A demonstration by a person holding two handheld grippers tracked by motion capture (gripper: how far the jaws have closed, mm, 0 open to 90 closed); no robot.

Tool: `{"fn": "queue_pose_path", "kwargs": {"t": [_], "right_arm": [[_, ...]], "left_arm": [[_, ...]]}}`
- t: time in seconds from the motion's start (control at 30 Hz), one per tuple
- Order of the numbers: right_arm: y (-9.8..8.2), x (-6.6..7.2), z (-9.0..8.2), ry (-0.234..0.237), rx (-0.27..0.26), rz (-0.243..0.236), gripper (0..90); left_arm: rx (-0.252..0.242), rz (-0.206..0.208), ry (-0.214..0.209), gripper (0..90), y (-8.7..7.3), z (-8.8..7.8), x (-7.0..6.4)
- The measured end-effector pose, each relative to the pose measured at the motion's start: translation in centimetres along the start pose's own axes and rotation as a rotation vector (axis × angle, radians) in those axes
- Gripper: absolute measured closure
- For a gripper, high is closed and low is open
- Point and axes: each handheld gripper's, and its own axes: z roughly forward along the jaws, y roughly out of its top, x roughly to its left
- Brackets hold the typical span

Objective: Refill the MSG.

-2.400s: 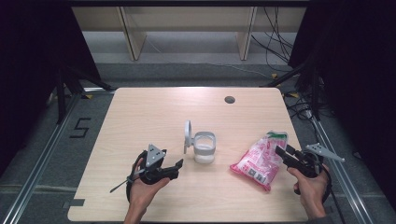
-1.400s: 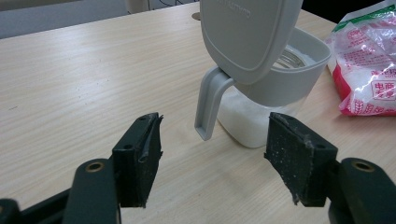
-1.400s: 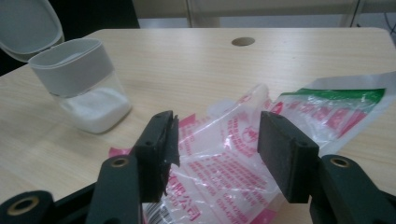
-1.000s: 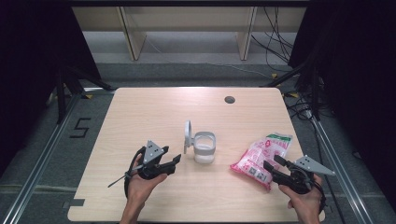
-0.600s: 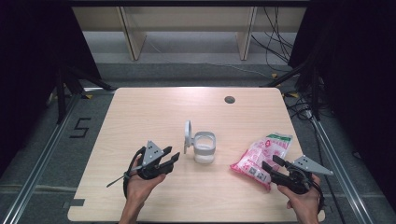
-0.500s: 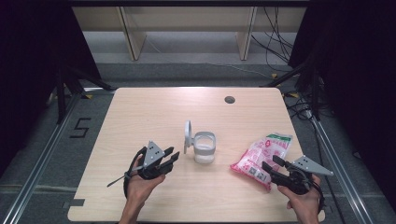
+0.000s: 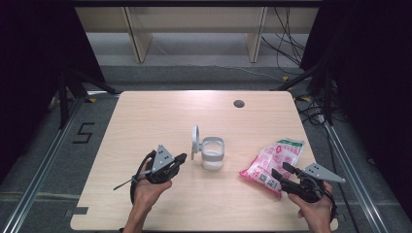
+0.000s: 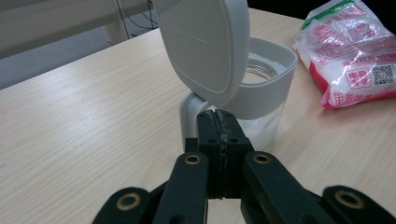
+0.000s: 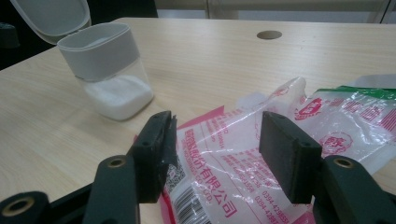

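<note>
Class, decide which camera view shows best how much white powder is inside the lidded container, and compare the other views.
The right gripper view: the container shows its clear lower wall side-on, with white powder lying low inside. In the left gripper view the raised lid and shut jaws cover most of that wall. The high view looks down on the container, small and far off.

A light wooden desk with a round cable hole stands on grey floor. Beyond it, pale shelving; black cables trail at right; dark curtains flank both sides.
</note>
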Motion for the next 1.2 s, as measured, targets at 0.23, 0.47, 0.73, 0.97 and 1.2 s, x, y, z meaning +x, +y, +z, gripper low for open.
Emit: {"fn": "queue_pose_path", "kwargs": {"t": [0.23, 0.47, 0.73, 0.97, 1.2], "right_arm": [[0.0, 0.3, 0.4, 0.011, -0.011, -0.034, 45.2], [0.0, 0.9, 0.2, 0.021, -0.004, -0.046, 45.1], [-0.1, 1.2, 0.3, 0.03, 0.013, -0.048, 44.9], [-0.3, 1.8, 0.1, 0.036, 0.03, -0.015, 44.6], [-0.3, 1.8, 0.2, 0.045, 0.012, -0.074, 44.2]], "left_arm": [[-0.016, 0.006, -0.007, 89.2, 0.5, 0.4, 0.3], [-0.018, 0.0, -0.017, 89.2, 0.5, 0.8, 0.7], [-0.034, -0.009, -0.018, 89.2, 1.0, 0.8, 1.0], [-0.033, 0.003, -0.011, 89.3, 1.5, 1.0, 1.2], [-0.026, 0.01, -0.014, 89.4, 1.8, 1.3, 1.5]]}}
